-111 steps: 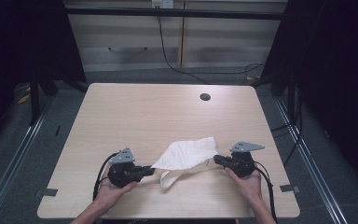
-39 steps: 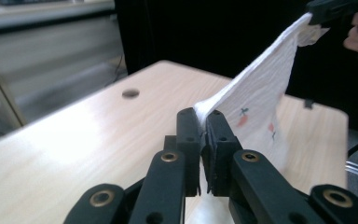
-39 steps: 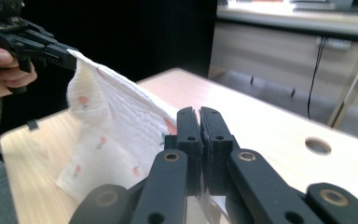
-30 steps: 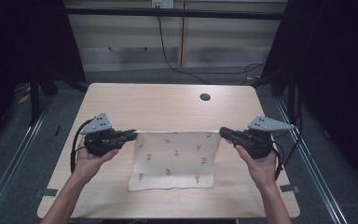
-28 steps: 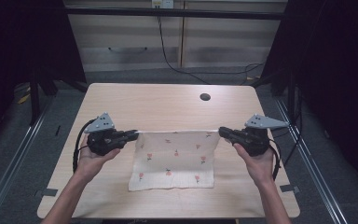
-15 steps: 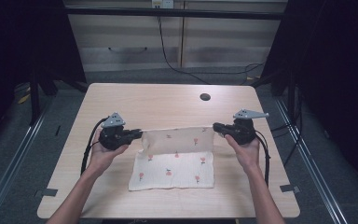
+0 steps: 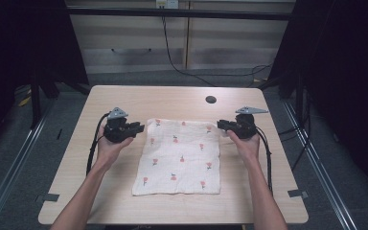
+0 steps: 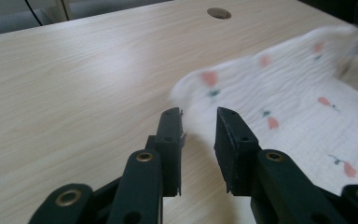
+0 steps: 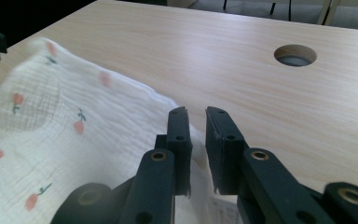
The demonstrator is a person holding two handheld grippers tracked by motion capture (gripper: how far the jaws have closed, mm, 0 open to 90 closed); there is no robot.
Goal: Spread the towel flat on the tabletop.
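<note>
Pale wood tabletop [image 7: 124, 201], cable hole [image 7: 211, 99] near its far edge. The flowered cloth [image 7: 179, 158] now lies spread flat across the middle, where a second ago it hung stretched between both grippers. The left gripper [image 7: 139, 127] and right gripper [image 7: 220, 125] have just been opening; their jaws stand narrowly apart at the cloth's 2 far corners, nothing between them. Judged so, the spreading looks done.

White cloth [image 7: 181, 155] with red flowers, pale wood table [image 7: 124, 100]
</note>
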